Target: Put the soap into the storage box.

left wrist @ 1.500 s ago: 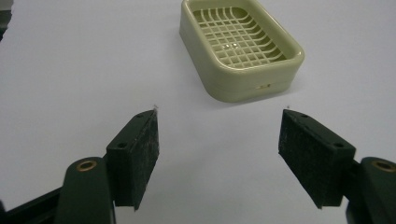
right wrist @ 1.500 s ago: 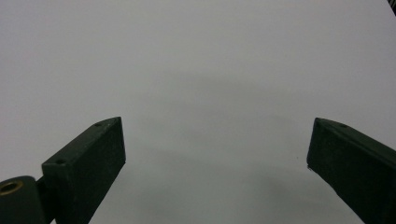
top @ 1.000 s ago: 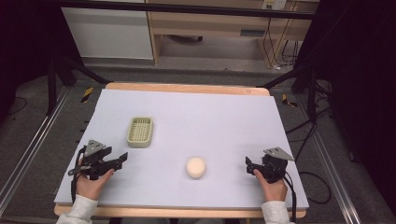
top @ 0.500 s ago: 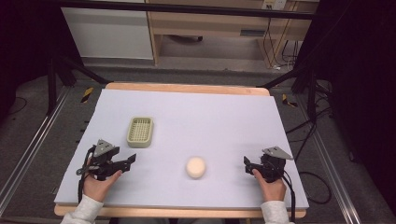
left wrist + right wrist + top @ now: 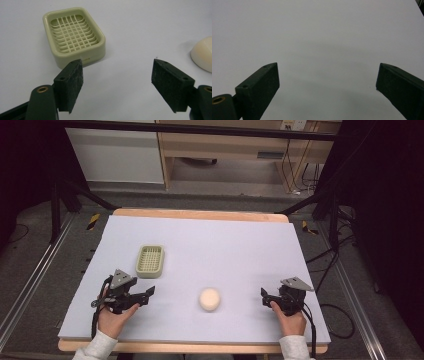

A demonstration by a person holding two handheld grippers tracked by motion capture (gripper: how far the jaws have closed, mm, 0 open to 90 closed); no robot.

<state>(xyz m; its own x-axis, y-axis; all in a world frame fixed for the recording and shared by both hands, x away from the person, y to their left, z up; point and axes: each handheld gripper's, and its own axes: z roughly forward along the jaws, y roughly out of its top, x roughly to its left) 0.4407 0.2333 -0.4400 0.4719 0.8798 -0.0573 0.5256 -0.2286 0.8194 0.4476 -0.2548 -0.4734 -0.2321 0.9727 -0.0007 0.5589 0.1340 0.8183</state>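
From the high view, the soap dish (image 5: 150, 261) is sitting on the lavender table (image 5: 240, 245) at about 10 o'clock from the table's middle, its long axis running from 6 to 12 o'clock, open grid facing up. The cream soap bar (image 5: 209, 299) is lying at about 6 o'clock from the middle, well apart from the dish; it looks nearly round here, so I cannot tell where its long axis is running. The left gripper (image 5: 146, 294) is hovering just at 7 o'clock of the dish, its jaws pointing toward 3 o'clock at the soap. The right gripper (image 5: 264, 297) is waiting at 3 o'clock of the soap, jaws pointing toward 9 o'clock.

In the left gripper view, the left gripper (image 5: 117, 75) is standing with its jaws apart after just widening, nothing between the pads but bare table. The soap dish (image 5: 73, 35) is lying at 11 o'clock, beyond the left-hand pad, its long axis tilting from 5 toward 11 o'clock. The soap bar (image 5: 203, 53) is peeking in at 3 o'clock.

In the right gripper view, the right gripper (image 5: 328, 80) is holding its jaws wide apart over bare table, gripping nothing.
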